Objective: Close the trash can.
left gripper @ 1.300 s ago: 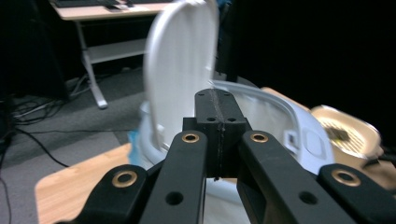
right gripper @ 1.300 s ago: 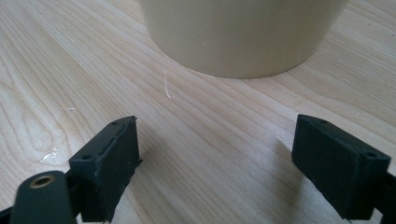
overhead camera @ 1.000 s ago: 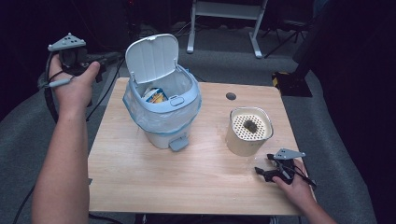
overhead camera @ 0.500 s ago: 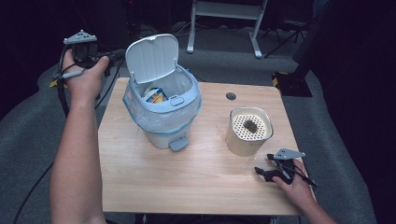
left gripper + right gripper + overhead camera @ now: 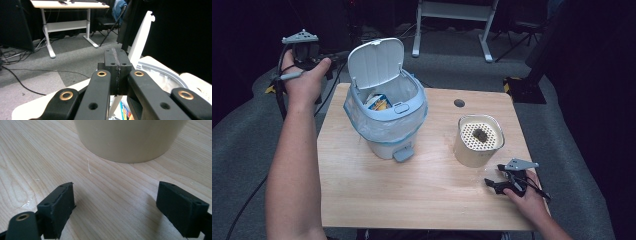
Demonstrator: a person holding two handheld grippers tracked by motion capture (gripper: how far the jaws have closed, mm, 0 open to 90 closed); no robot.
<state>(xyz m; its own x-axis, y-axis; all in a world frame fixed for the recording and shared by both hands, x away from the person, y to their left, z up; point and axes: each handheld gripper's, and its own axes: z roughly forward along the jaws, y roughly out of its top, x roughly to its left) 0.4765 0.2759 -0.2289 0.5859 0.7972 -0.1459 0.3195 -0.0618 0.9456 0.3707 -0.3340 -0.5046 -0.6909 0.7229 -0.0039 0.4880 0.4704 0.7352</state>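
A: Where is the bin (image 5: 387,117), and how should its raised lid (image 5: 374,62) be handled?

B: It stands mid-table. The left gripper (image 5: 343,56), shut and empty behind the lid, should be pressed gently downward. It has drawn nearer; the right gripper (image 5: 493,175), open beside the cream container (image 5: 478,142), is unmoved.

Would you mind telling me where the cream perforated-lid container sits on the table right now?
In the high view, the cream perforated-lid container stands on the wooden table's right half, right of the open pedal bin.
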